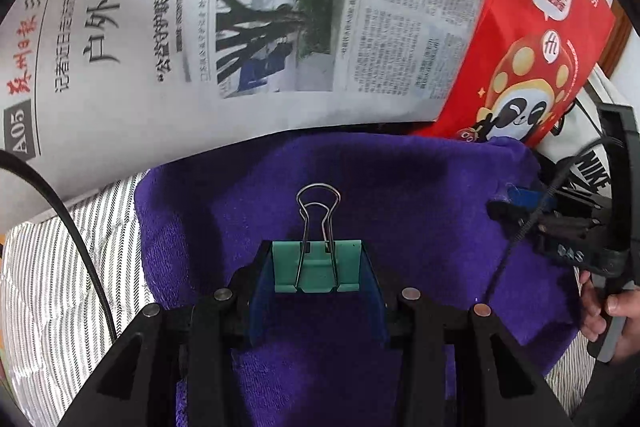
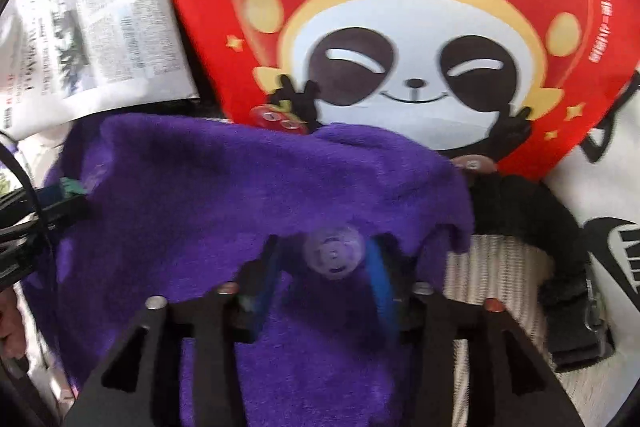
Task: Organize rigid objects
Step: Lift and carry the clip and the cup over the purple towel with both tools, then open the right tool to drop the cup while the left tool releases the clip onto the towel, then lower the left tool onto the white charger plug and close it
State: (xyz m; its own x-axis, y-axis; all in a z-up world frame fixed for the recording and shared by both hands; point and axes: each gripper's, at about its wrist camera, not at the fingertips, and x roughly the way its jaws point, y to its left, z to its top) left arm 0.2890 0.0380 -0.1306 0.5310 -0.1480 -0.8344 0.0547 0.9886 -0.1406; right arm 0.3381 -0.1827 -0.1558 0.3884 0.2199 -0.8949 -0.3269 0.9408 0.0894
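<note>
Covering striped bedding (image 1: 60,267), a purple towel (image 1: 400,187) lies under the left gripper (image 1: 318,267) clamping a green binder clip (image 1: 316,267).

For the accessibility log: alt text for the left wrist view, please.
The left gripper holds a green binder clip between its jaws above a purple towel. A newspaper and a red panda-print bag lie beyond.

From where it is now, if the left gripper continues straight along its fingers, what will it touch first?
Probably the purple towel. The left gripper is shut on a green binder clip and points down at the towel; the clip's wire handles would likely arrive first. Depth is unclear.
</note>
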